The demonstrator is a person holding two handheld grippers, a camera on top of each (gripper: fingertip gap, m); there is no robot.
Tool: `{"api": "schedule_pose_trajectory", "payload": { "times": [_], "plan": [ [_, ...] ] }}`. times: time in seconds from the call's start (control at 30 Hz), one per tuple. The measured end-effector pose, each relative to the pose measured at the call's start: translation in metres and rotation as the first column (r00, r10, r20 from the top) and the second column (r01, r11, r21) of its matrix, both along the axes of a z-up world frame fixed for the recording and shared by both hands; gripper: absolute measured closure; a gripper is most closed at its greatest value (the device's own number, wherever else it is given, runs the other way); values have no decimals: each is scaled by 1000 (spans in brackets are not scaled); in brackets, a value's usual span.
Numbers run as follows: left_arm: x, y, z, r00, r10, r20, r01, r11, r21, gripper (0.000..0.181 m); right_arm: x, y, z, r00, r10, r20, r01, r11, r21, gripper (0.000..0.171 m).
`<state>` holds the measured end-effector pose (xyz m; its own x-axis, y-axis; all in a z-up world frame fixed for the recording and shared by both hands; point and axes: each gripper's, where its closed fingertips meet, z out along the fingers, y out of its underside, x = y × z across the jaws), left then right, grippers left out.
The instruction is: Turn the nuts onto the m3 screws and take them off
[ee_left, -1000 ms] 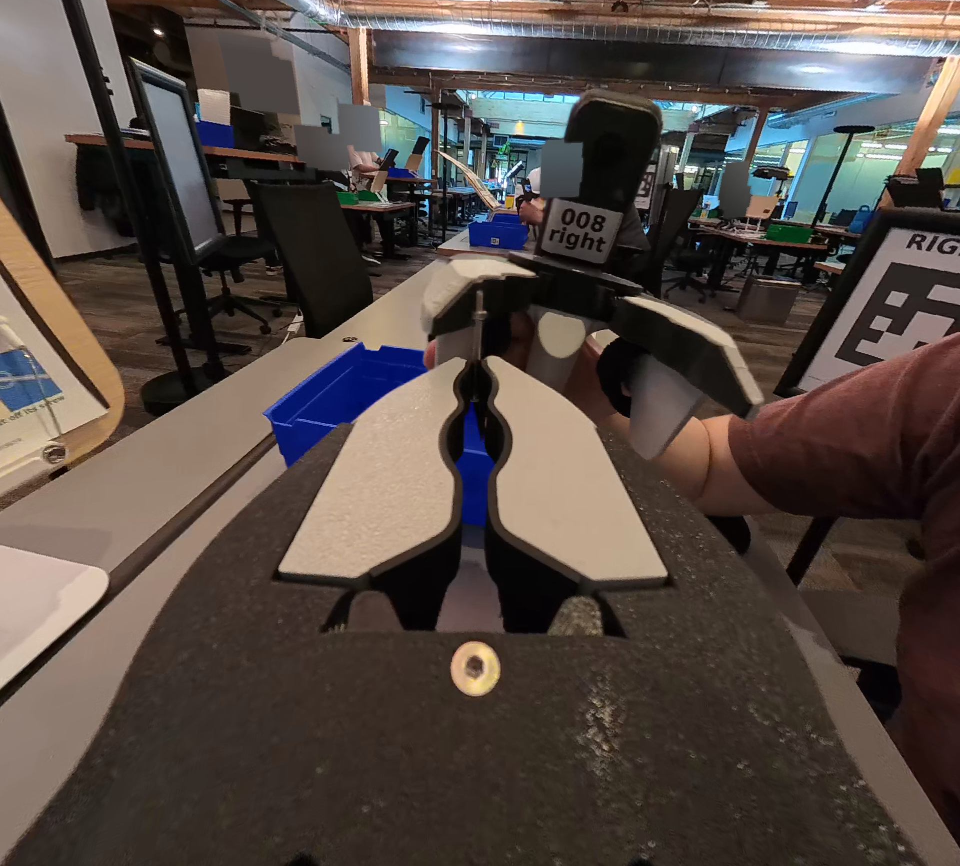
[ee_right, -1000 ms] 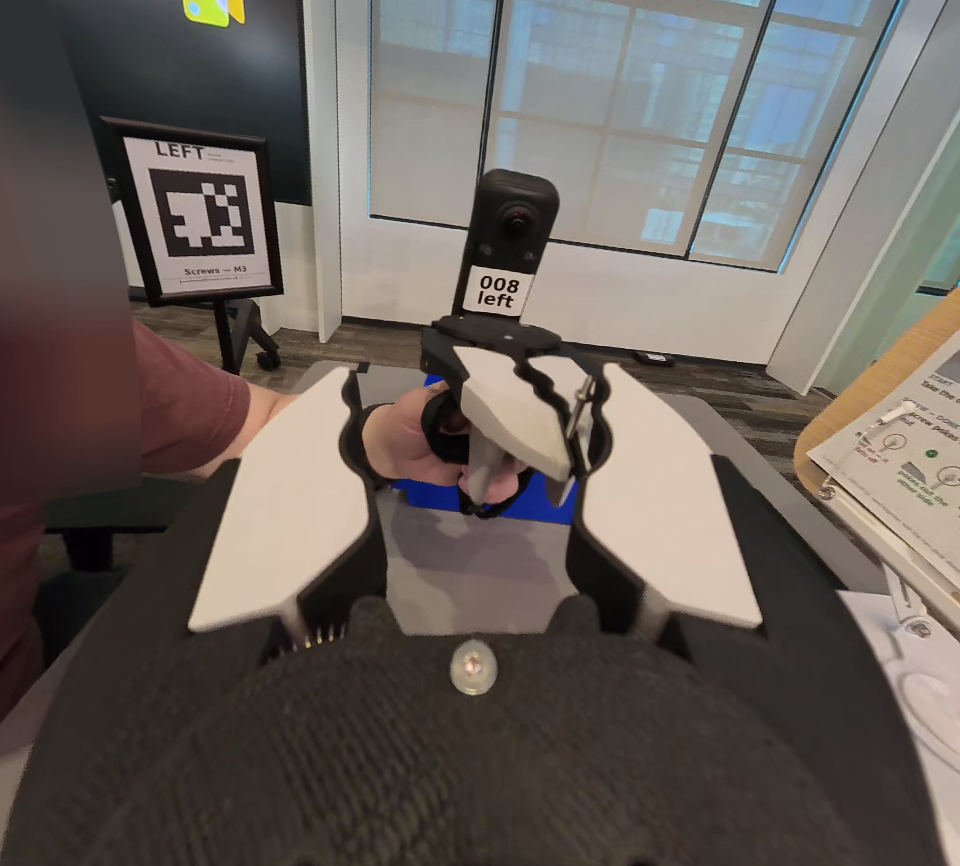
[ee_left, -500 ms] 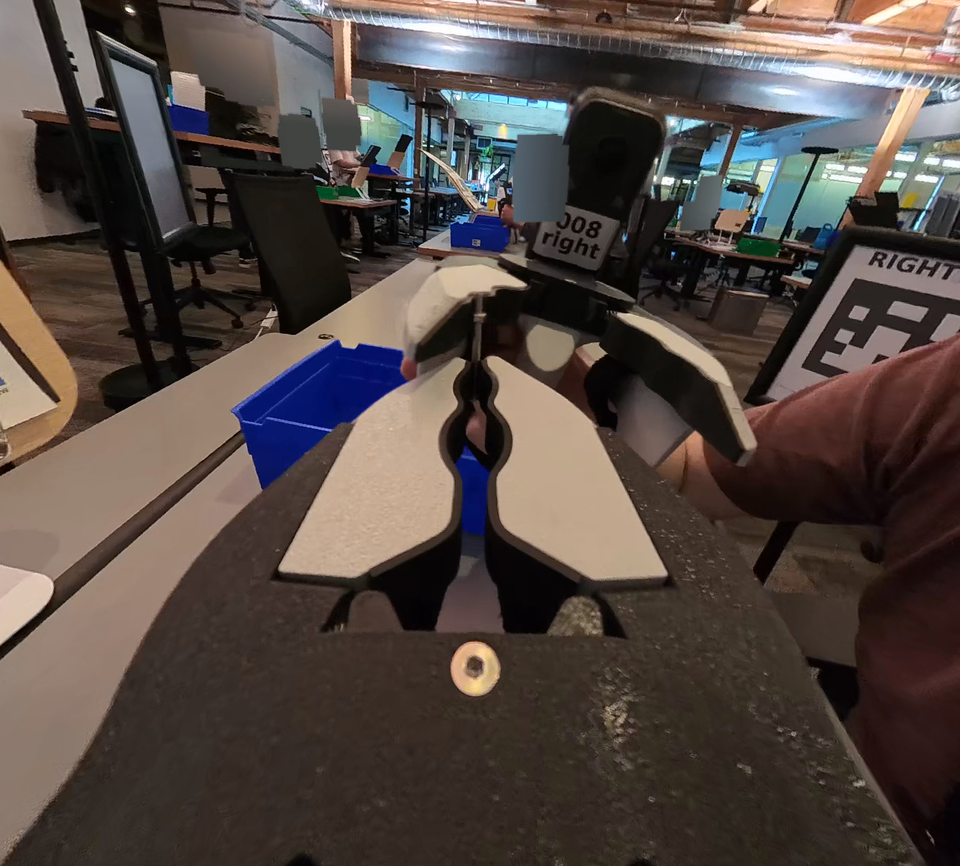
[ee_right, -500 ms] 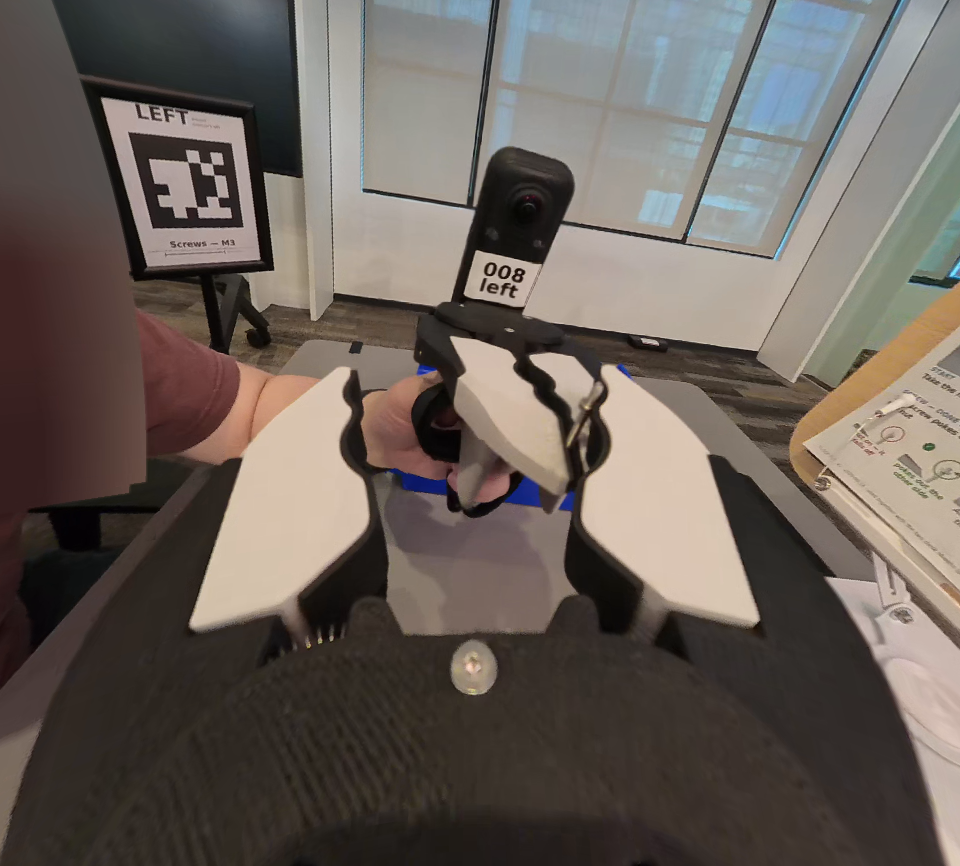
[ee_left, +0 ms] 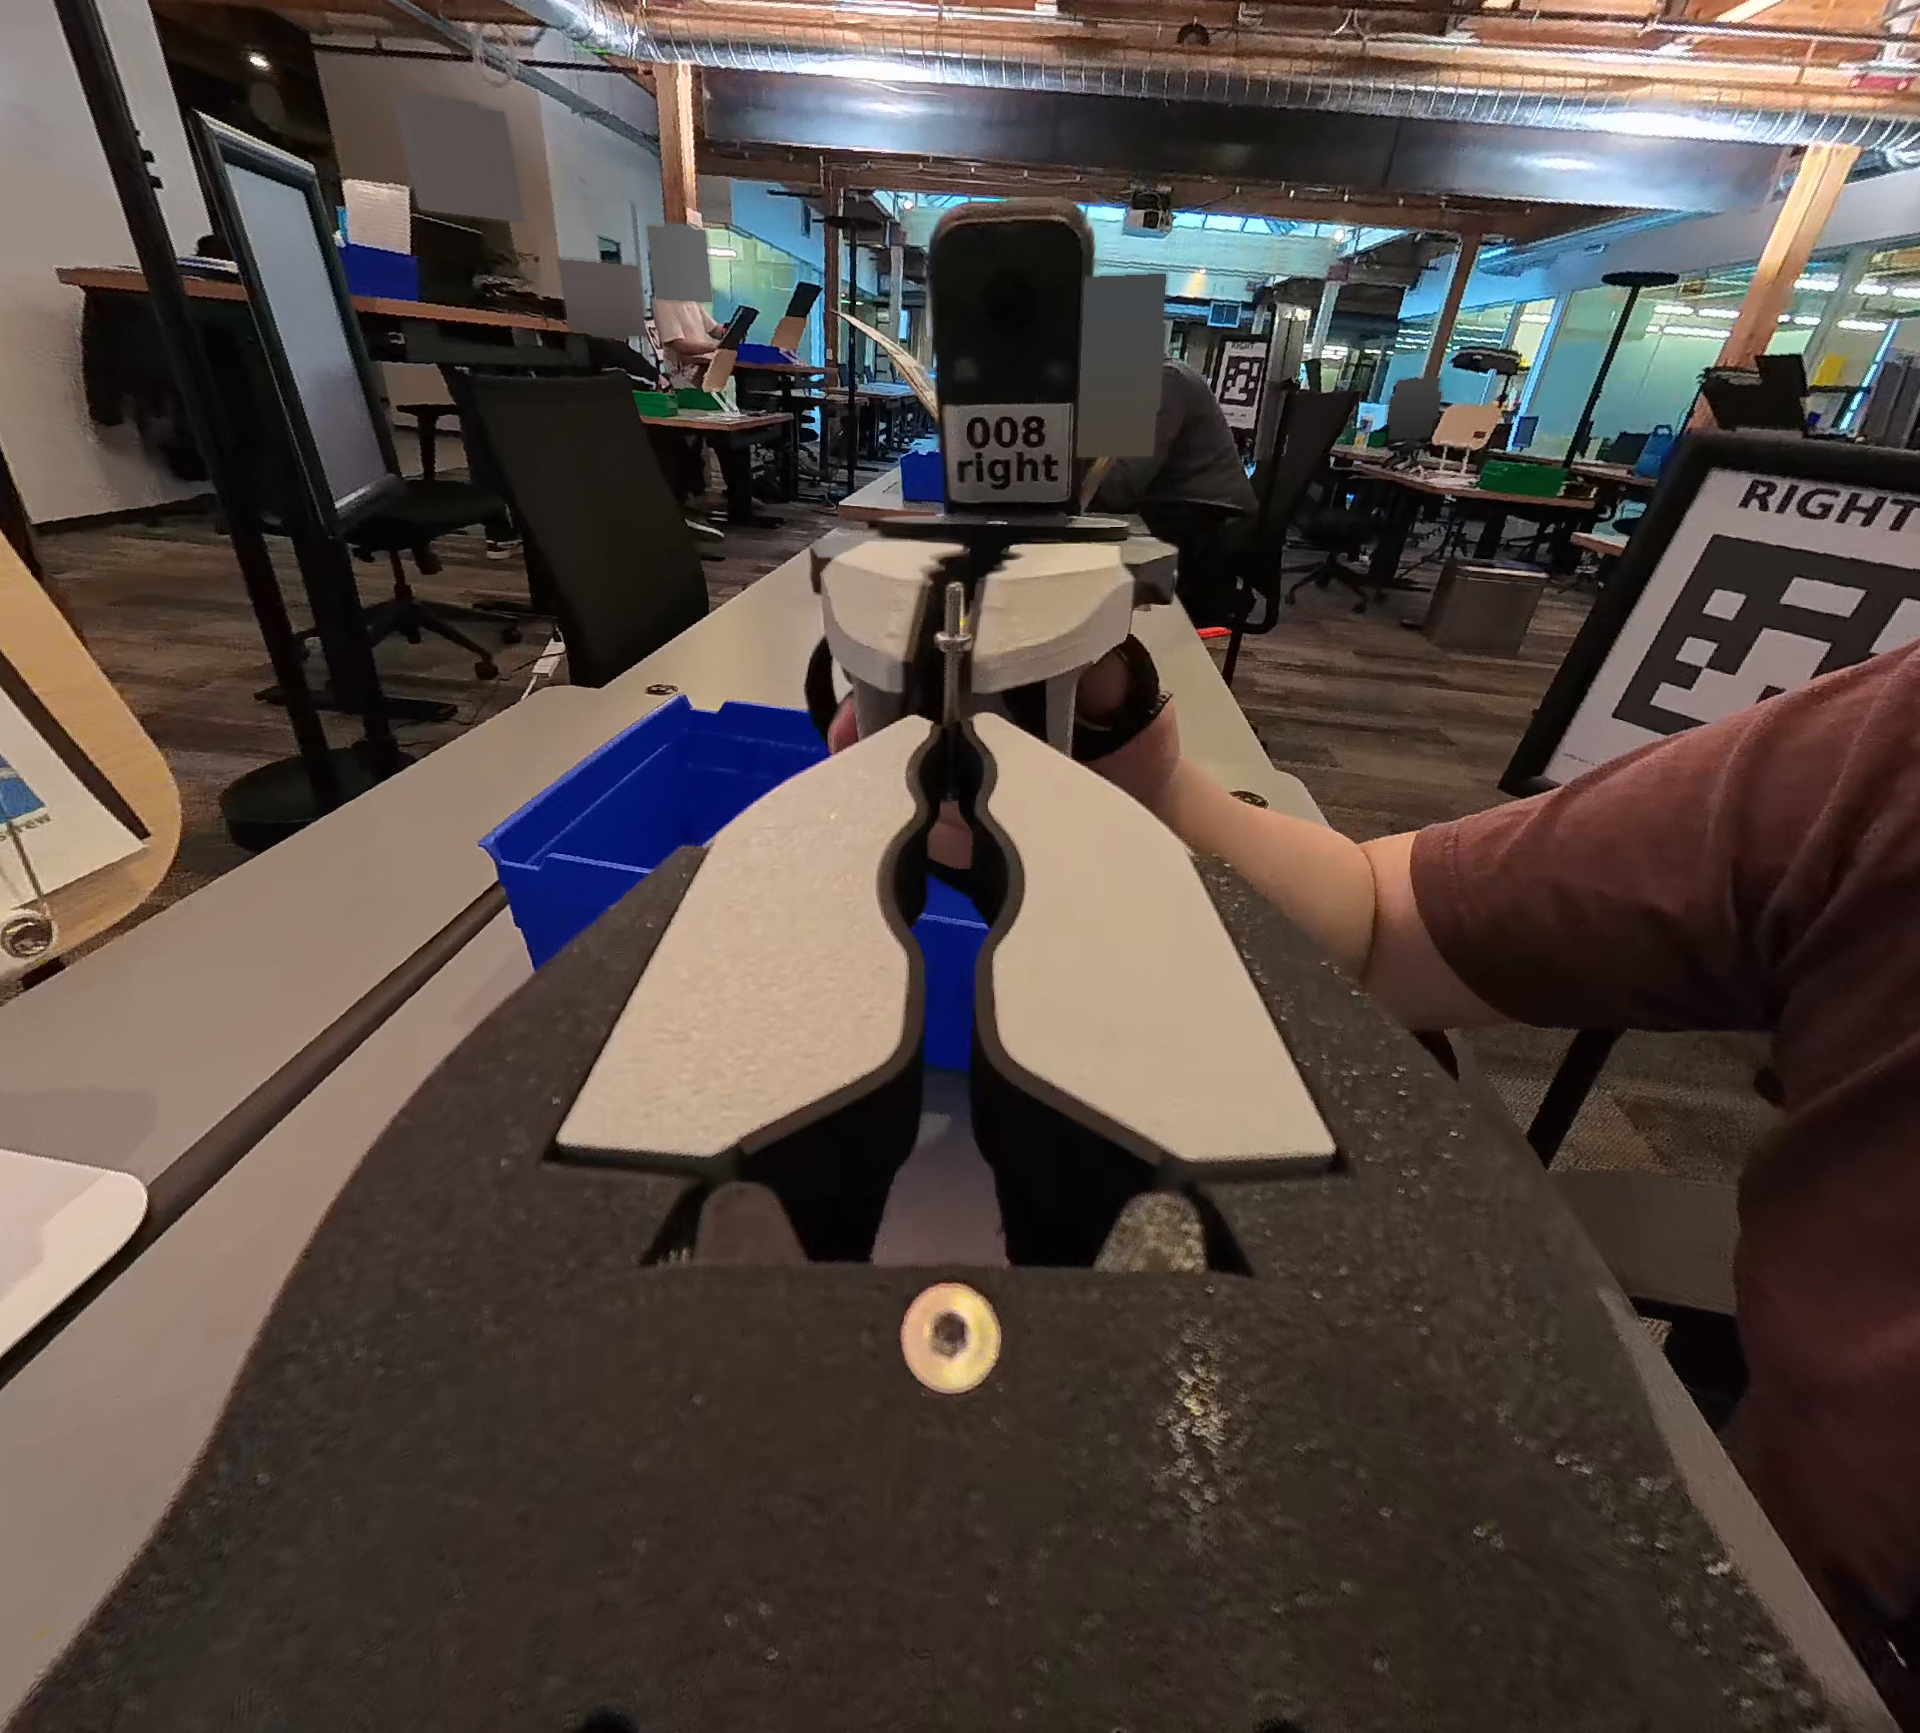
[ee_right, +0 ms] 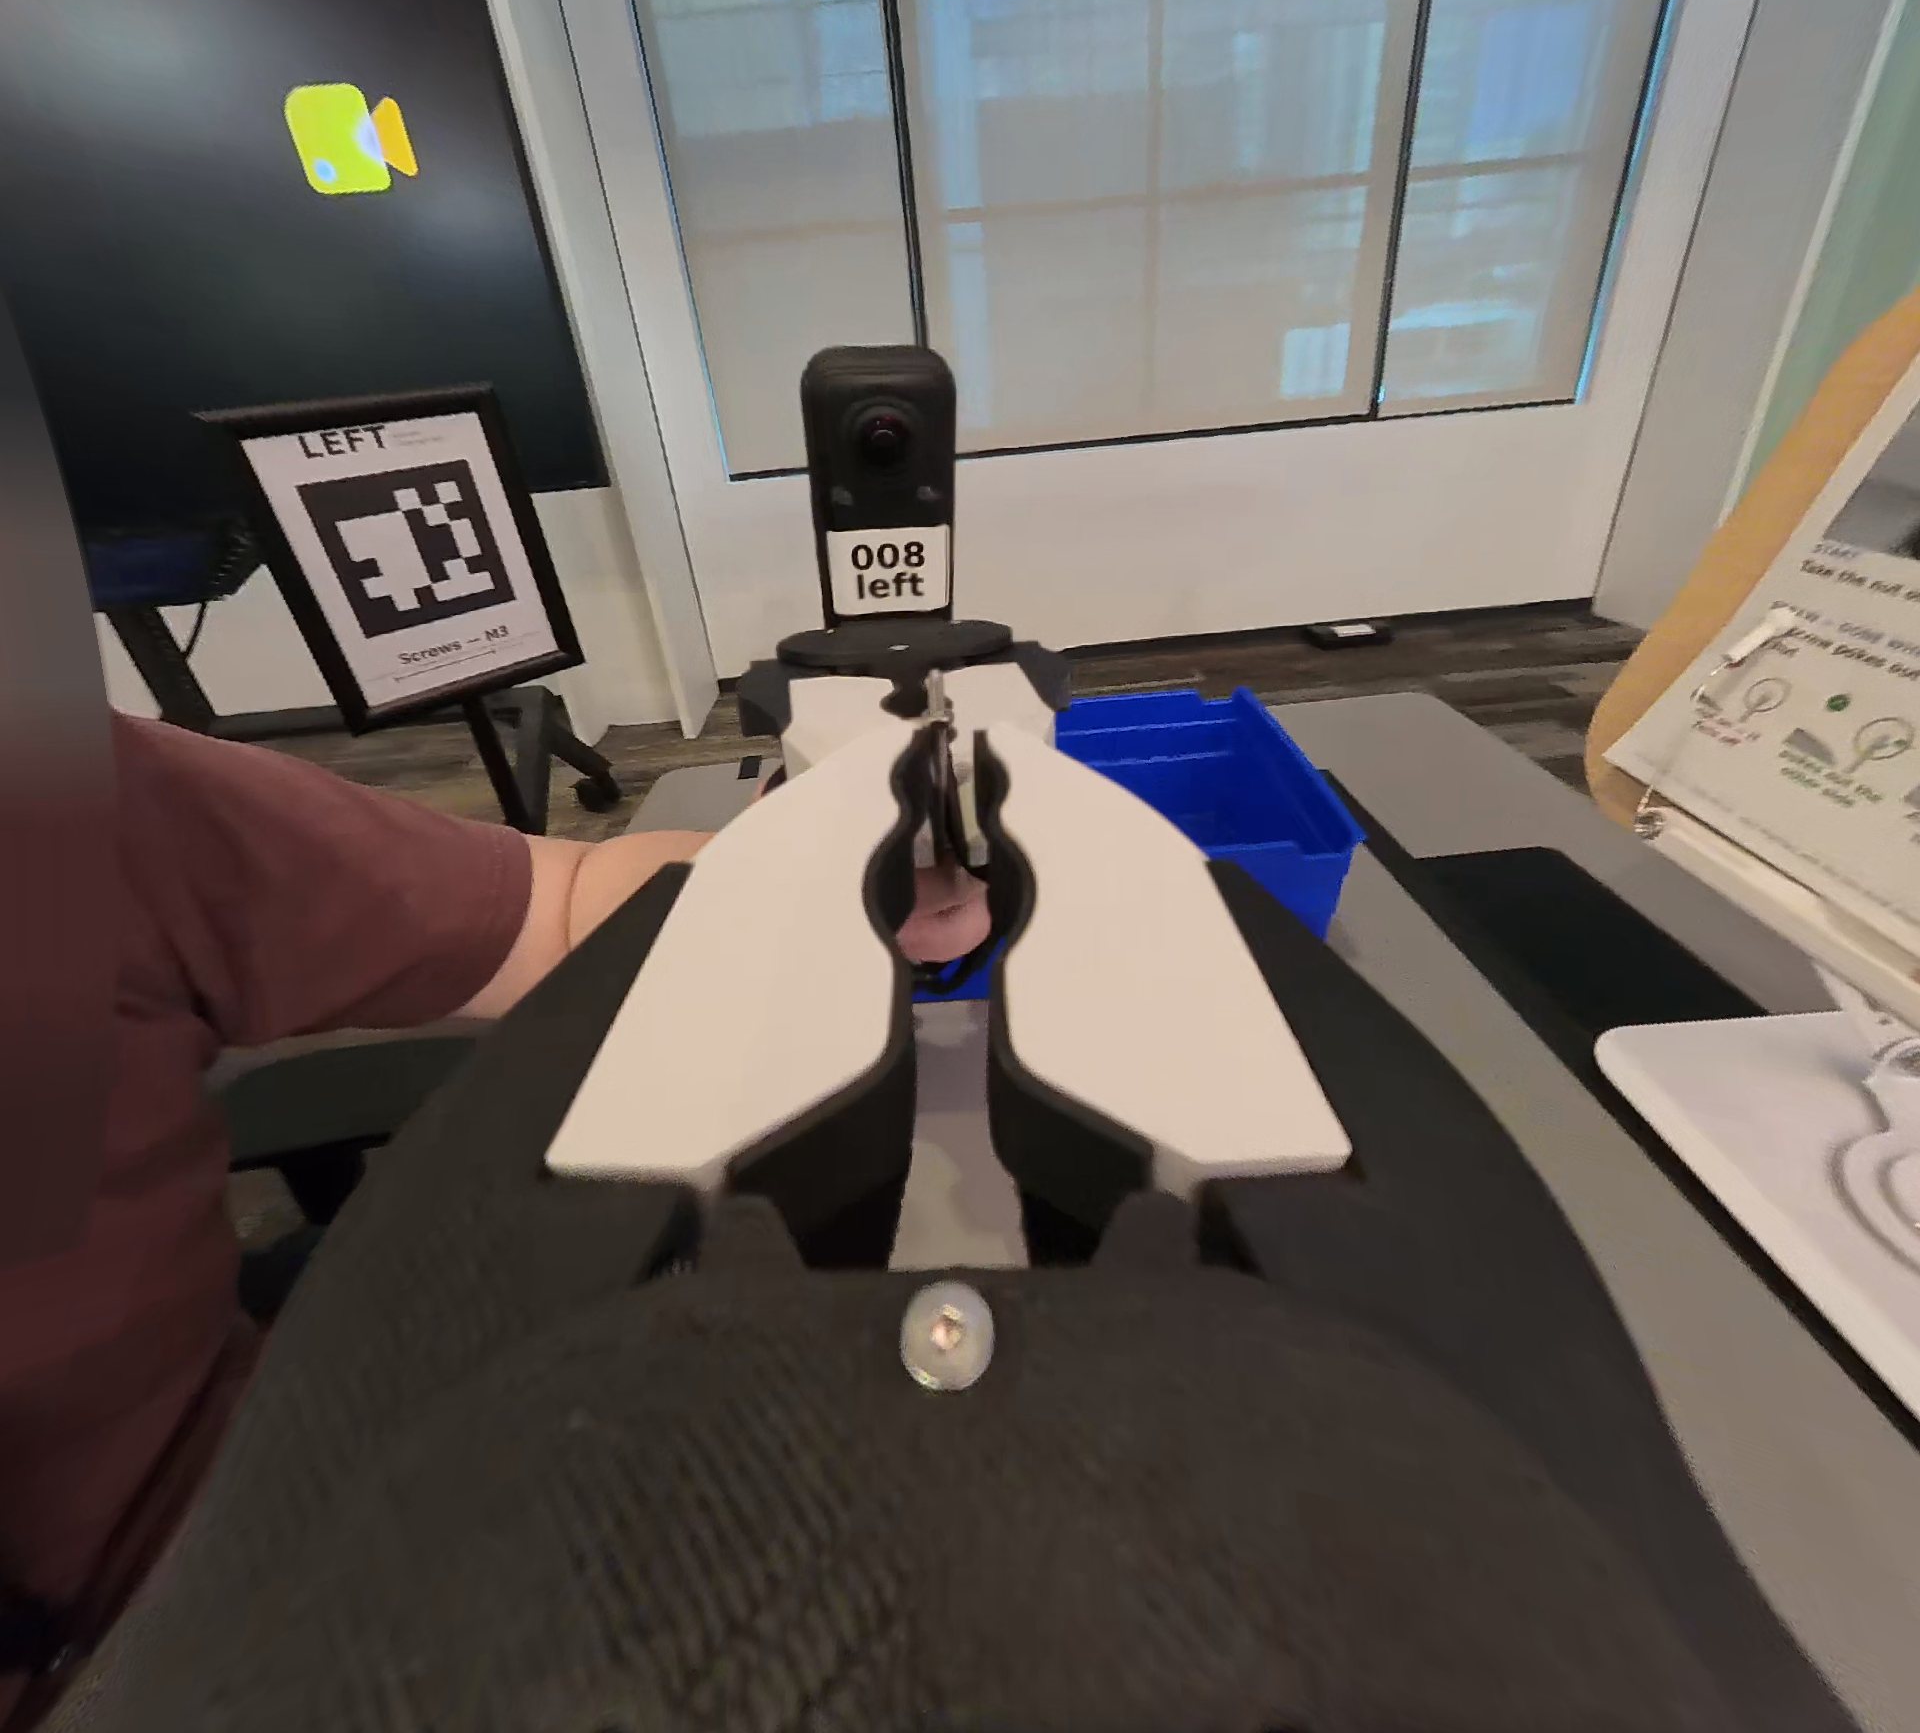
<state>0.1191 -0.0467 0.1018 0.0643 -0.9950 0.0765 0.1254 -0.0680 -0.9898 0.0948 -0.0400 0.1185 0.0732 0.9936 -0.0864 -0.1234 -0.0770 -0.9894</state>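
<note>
your two grippers faced each other nose to nose above the surface, and the whole move turned on one line: the m3 screw point(ee_left: 950, 696) stood upright between them, its long axis running vertically, thread end up. your left gripper point(ee_left: 948, 753) had its jaws drawn narrow on the lower part of the shank, so the screw rose out of their tips. the nut point(ee_left: 951, 641) sat on the thread above that hold, and your right gripper point(ee_right: 940, 748) had its jaws pressed in close around that height. the right gripper was therefore the one placed to do the turning, i judge, while the left only steadied.

from the right wrist view the screw point(ee_right: 935, 696) showed as a thin sliver above the tips, and the nut itself was lost between the jaws, so i could not tell whether they truly bit it or only closed beside it. how far the nut sat down the thread was too small to read. the blue bin point(ee_right: 1195, 779) lay on the surface below and behind the grippers, its inside mostly hidden, so any spare screws or nuts could not be made out.
</note>
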Motion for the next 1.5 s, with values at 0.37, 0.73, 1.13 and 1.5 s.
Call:
{"api": "schedule_pose_trajectory", "payload": {
  "times": [0.37, 0.73, 1.13, 1.5],
  "plan": [
    [0, -1, 0, 1000, -17, 6, 17, 1000, -9, 165, 2, 2, -2, 1000, 15, 11, -15, 1000, -24, 168],
    [-2, 8, -7, 999, -2, -40, -1, 999, -52, 172, 54, 29, 14, 999, -11, -39, 4, 984, -181, 168],
    [1, 2, -9, 995, 9, -103, -10, 1000, -14, 174, 267, 89, -192, 234, -153, 960, 870, 474, -136, 168],
    [-2, 1, -4, 996, 4, -95, -5, 1000, -11, 178, 329, 84, -275, -27, 142, 989, 950, 311, -19, 168]
  ]
}}
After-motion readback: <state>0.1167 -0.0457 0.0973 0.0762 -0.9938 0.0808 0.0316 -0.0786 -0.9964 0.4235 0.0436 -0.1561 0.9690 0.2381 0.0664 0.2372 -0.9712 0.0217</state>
